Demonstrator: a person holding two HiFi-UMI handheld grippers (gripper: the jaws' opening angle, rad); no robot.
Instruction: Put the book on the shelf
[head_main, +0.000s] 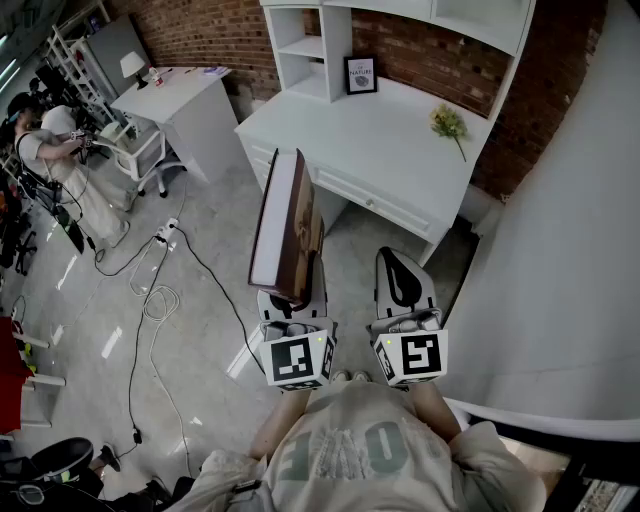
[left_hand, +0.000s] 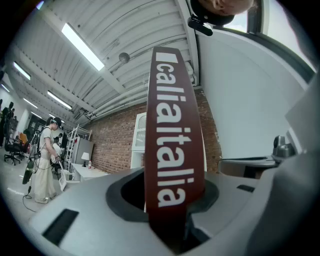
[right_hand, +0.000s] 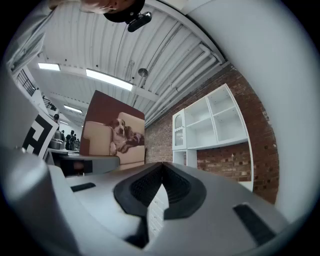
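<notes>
Book (head_main: 285, 225) upright in the left gripper (head_main: 292, 300), short of the white desk (head_main: 380, 150).
The left jaws clamp the dark red book's lower end, just before the desk's front edge. The right gripper (head_main: 400, 265), just beside it, has its jaws closed together on nothing.

The person wears a pale beige T-shirt (head_main: 350, 450) with faded block lettering; the left gripper (head_main: 291, 300) and right gripper (head_main: 399, 265) are light grey shells with black pads and white cubes (head_main: 297, 360) carrying black square markers.
</notes>
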